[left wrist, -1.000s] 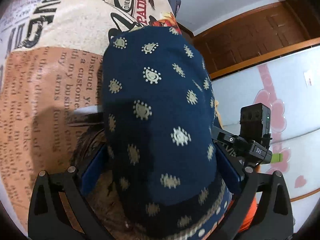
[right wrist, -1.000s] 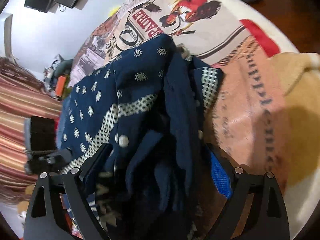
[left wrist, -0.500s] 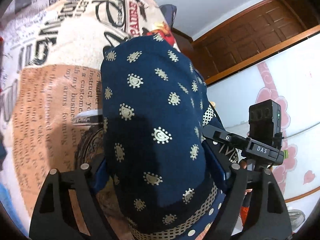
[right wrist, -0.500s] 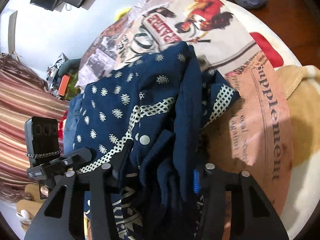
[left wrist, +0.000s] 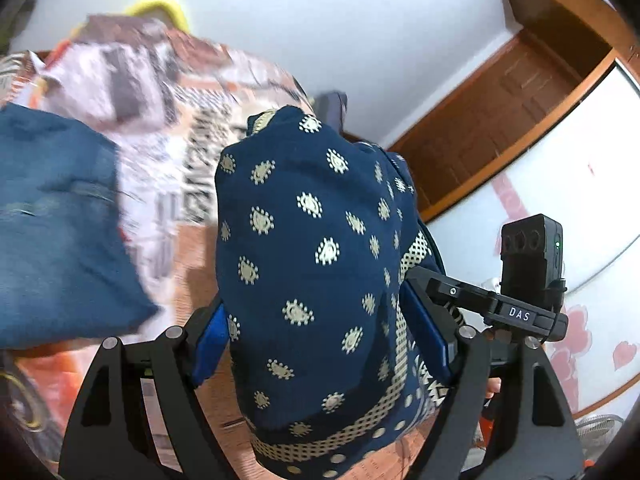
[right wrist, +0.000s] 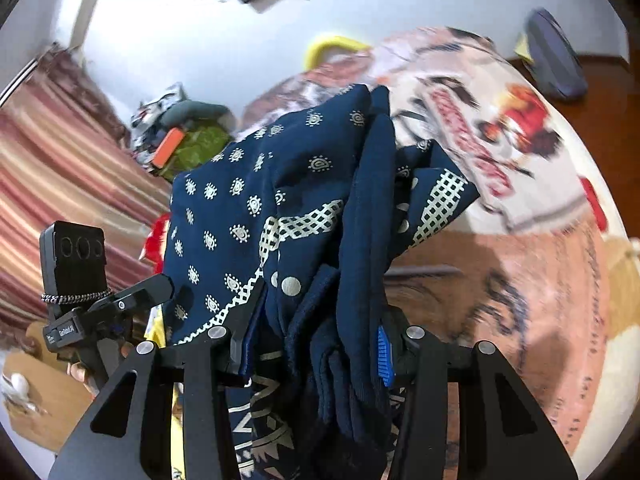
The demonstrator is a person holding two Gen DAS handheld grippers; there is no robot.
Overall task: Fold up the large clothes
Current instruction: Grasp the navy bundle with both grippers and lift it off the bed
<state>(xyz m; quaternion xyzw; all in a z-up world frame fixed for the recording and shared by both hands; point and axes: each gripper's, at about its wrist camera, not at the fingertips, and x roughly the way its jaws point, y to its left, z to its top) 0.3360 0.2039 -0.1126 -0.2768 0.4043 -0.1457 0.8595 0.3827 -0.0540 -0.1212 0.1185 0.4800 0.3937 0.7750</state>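
Observation:
A navy garment with cream paisley dots and a checked border (left wrist: 312,264) is bunched and lifted off the printed bedspread (left wrist: 168,160). My left gripper (left wrist: 320,332) is shut on one thick fold of it. My right gripper (right wrist: 316,344) is shut on the other bunched end (right wrist: 304,208). The right gripper also shows in the left wrist view (left wrist: 496,308), and the left gripper shows in the right wrist view (right wrist: 120,300). The cloth hides the fingertips of both grippers.
Folded blue jeans (left wrist: 52,236) lie on the bed at the left. A wooden door frame (left wrist: 492,120) and a white wardrobe (left wrist: 568,200) stand at the right. A striped curtain (right wrist: 52,184) and clutter (right wrist: 180,140) lie beyond the bed. A dark pillow (right wrist: 556,64) lies on the wooden floor.
Both grippers have closed further on the garment and lifted it higher off the bed, tilting up. The jeans have come into the left wrist view.

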